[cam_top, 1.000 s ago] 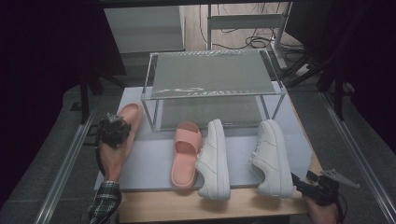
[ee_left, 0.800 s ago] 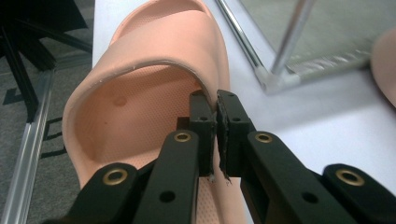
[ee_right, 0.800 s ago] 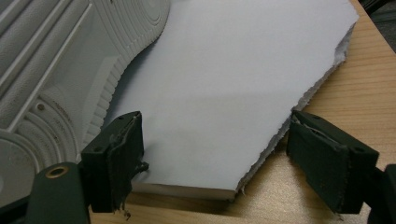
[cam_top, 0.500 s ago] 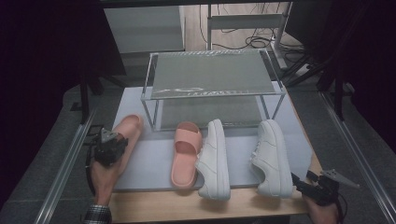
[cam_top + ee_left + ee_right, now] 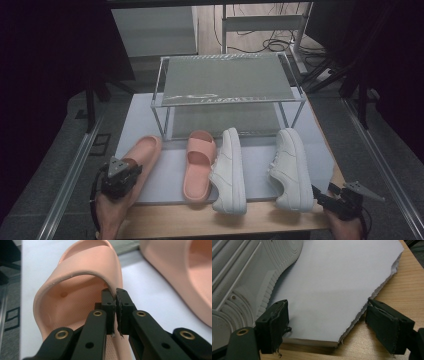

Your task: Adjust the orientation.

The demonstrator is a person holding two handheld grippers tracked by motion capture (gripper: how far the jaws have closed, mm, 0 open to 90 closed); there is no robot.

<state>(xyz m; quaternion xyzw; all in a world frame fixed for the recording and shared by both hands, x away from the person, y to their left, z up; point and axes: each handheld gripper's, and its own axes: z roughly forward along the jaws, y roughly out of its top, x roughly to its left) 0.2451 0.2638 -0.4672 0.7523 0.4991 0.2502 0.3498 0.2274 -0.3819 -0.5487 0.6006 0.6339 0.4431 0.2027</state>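
High view: your left gripper [image 5: 119, 177] sits at the mat's [image 5: 165, 180] near left corner, over the heel of the left slide [image 5: 142, 156]. I judge you're mid-carry, with the shelf [image 5: 227, 80] a likely goal; next, lift it clear before swinging across.

Left gripper view: the jaws are clamped on the slide's [image 5: 82, 290] strap edge, pinched thin between the pads, sole running away ahead.

Right gripper view: your right gripper [image 5: 327, 322] stands wide apart, holding nothing, straddling the mat's [image 5: 342, 285] torn corner beside a sneaker [image 5: 244, 272].
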